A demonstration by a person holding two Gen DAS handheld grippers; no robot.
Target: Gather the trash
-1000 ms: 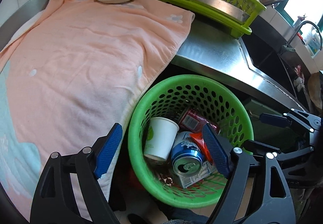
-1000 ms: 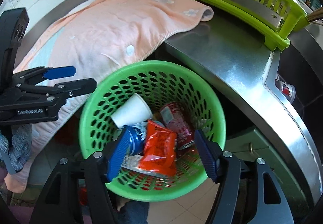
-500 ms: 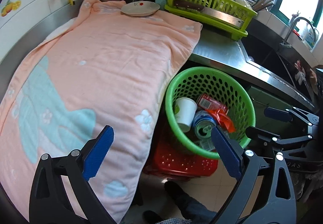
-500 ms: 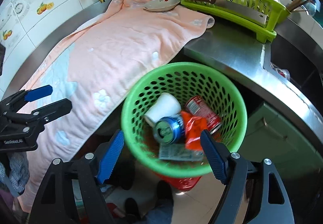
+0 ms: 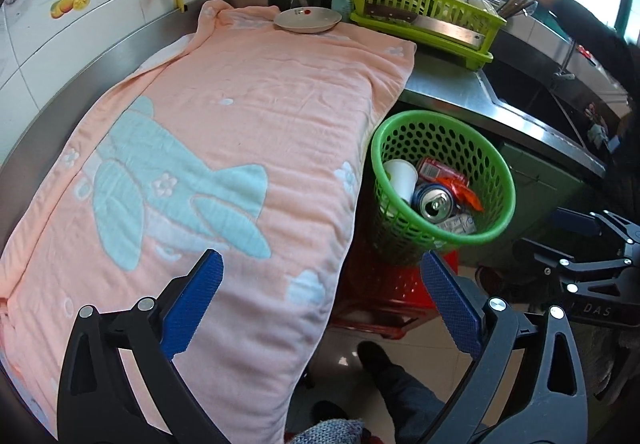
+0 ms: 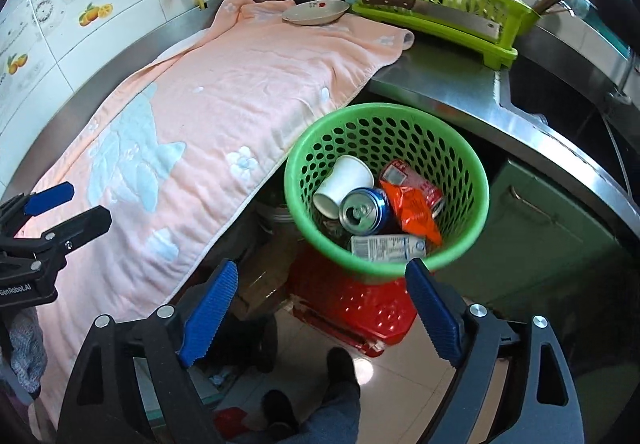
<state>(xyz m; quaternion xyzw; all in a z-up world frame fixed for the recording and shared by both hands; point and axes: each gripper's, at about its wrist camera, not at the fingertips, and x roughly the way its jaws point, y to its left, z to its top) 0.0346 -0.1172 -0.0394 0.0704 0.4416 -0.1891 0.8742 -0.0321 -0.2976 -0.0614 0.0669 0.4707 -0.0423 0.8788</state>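
Note:
A green perforated basket (image 5: pixel 498 169) (image 6: pixel 476 171) stands on a red stool (image 6: pixel 356 304) beside the counter. It holds a white paper cup (image 6: pixel 344 179), a blue can (image 6: pixel 364 209), a red can (image 6: pixel 416 179), an orange wrapper (image 6: pixel 412 209) and a flat white carton (image 6: pixel 386 246). My left gripper (image 5: pixel 320 304) is open and empty, over the towel's front edge, left of the basket. My right gripper (image 6: pixel 320 308) is open and empty, in front of and above the basket.
A pink towel (image 5: pixel 224 131) covers the steel counter (image 6: pixel 440 83). A plate (image 5: pixel 308 19) sits at its far end. A lime dish rack (image 5: pixel 424 15) with a cleaver stands beyond. A sink (image 5: pixel 532 95) lies at the right. Another person's arm (image 5: pixel 592 31) reaches at the far right.
Both grippers have pulled back and up from the basket, so it looks smaller and the whole towel shows. Both stay open and empty.

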